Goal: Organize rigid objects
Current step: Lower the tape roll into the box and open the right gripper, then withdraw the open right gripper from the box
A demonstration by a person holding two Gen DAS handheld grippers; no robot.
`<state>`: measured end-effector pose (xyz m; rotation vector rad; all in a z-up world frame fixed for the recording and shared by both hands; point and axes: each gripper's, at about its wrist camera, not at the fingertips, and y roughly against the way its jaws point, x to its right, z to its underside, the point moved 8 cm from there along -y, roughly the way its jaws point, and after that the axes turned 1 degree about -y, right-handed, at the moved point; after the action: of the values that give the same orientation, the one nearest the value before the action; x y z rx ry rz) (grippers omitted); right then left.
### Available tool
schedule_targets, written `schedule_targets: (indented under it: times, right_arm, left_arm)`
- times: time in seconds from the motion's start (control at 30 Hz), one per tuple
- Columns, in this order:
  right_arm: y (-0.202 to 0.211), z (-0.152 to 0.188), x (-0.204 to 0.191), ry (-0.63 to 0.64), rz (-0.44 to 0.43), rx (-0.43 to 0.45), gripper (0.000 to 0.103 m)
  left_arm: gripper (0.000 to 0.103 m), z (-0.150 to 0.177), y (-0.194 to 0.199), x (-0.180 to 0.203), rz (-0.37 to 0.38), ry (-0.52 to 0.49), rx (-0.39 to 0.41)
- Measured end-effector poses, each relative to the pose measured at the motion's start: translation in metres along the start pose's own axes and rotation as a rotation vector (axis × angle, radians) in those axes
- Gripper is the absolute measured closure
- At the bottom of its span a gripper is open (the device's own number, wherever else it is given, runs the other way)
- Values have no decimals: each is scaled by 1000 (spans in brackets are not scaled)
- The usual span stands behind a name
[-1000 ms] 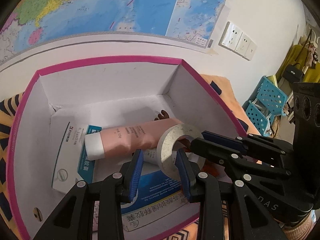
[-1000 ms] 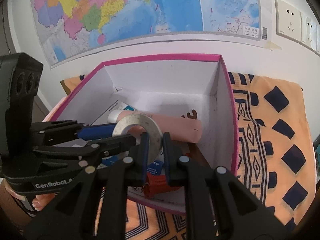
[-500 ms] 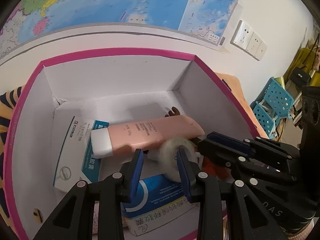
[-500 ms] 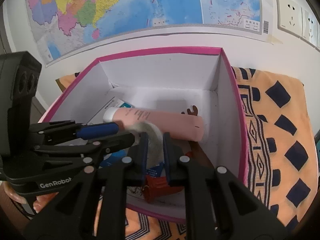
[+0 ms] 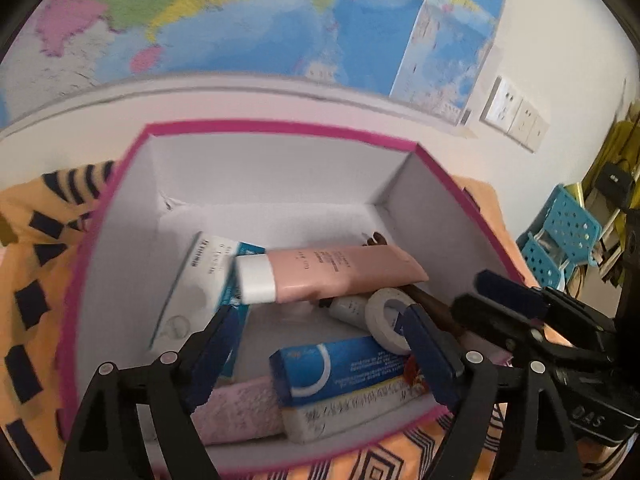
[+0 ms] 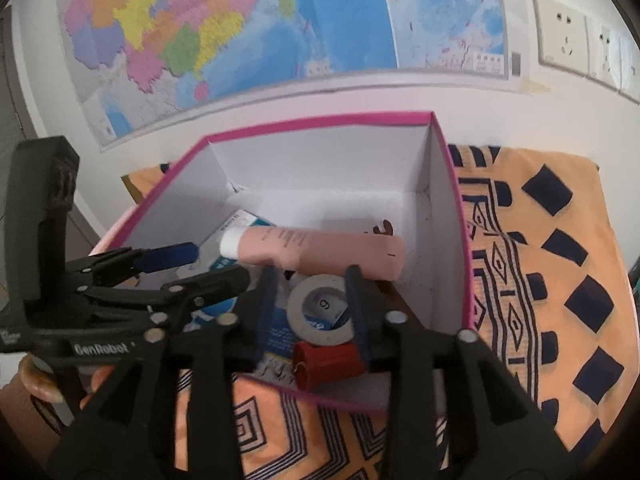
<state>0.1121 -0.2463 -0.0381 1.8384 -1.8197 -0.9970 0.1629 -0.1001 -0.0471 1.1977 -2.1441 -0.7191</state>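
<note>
The box, white inside with a pink rim, stood on an orange patterned cloth near the wall under a map; the roll of tape lay inside it near the front edge, resting on a blue carton and just beside a red item toward the front right corner; a pink tube with a white cap lay across the middle of the box, behind the tape, over a white-and-teal packet at the left wall; a pink cloth-like piece lay along the front wall at the left. The left gripper hung over the front edge, its jaws opening and spread wide, with nothing pinched; the tape sat just inside its right finger. The right gripper was also opening, its fingers standing either side of the tape; whether they touched it I cannot tell. A hand showed at the lower left of the right view.
</note>
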Motion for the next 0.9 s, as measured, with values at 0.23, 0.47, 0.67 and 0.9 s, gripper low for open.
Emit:
schedule_targets:
  times: [0.23,0.47,0.67,0.9]
  right_arm:
    - [41,20,-18,68,60,111,12]
    - [56,63,-37,108,79,104,5]
    - [64,81,-43,75,71,101,5]
    - [66,94,-48,65,67,92,5]
  left_arm:
    - [0,23,47,-12,-202,-45,123]
    - [0,58,78,-7,-300,-104,162]
    - [0,78,86,-5,-327,-105,157]
    - [0,92,88,-5,-349,-106,146]
